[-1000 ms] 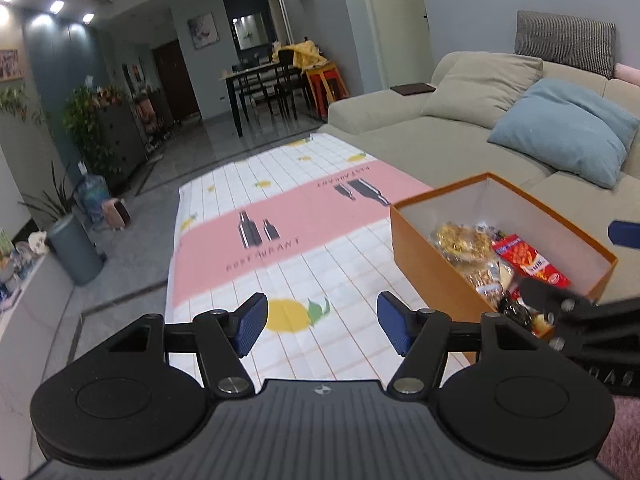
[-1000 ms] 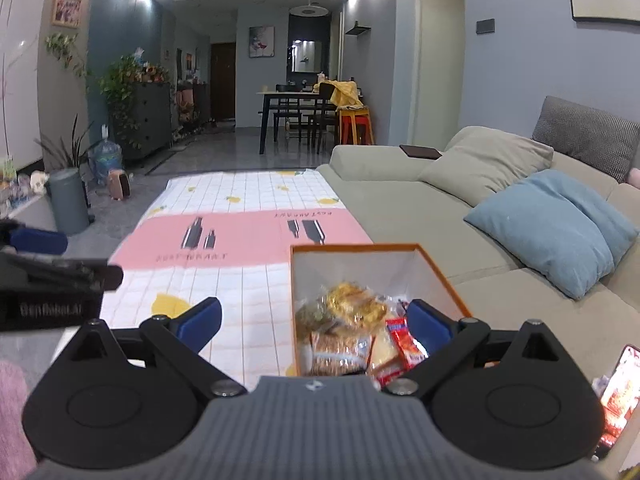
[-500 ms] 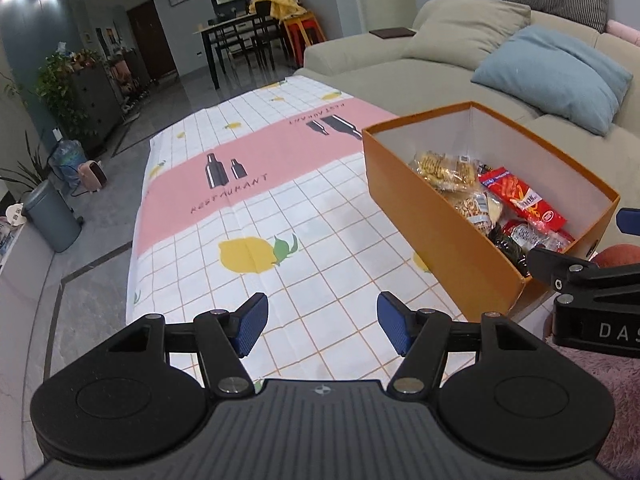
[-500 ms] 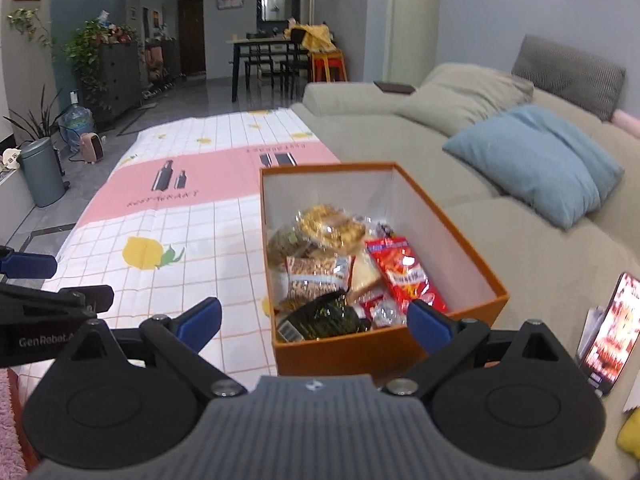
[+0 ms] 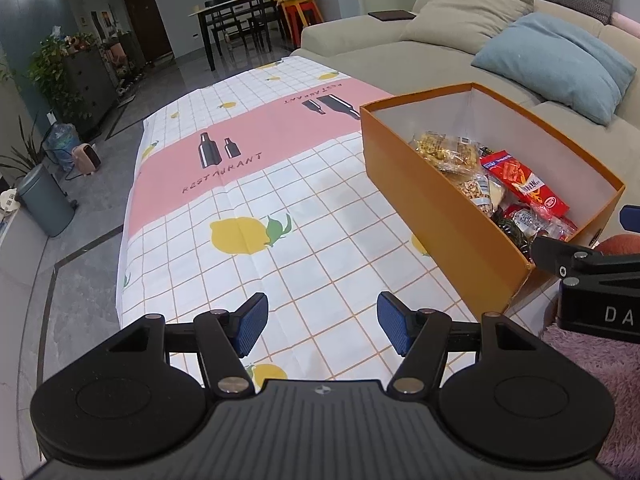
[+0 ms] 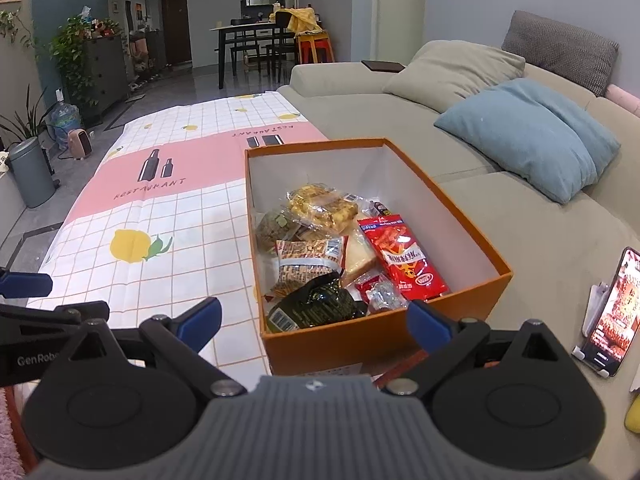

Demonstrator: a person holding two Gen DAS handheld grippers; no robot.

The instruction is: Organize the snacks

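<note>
An orange box [image 6: 472, 288] [image 5: 448, 216] stands on the right side of a patterned cloth [image 6: 180, 216] [image 5: 280, 200]. Several snack packs lie inside: a red pack [image 6: 404, 258] [image 5: 524, 182], a dark green bag [image 6: 316, 308], a peanut pack [image 6: 308, 264] and a yellow pack [image 6: 320, 204] [image 5: 444, 148]. My right gripper [image 6: 314, 322] is open and empty, just before the box's near end. My left gripper [image 5: 320, 324] is open and empty above the cloth, left of the box.
A beige sofa [image 6: 540, 216] with a blue cushion [image 6: 532, 136] runs along the right. A phone on a stand [image 6: 612, 312] sits on the sofa. A grey bin [image 5: 44, 200] and plants stand at the left. A purple fluffy fabric [image 5: 592, 356] lies at the lower right of the left wrist view.
Both grippers have tilted downward and lifted, so the box and its snacks are now seen more from above. Both stayed open and empty.
</note>
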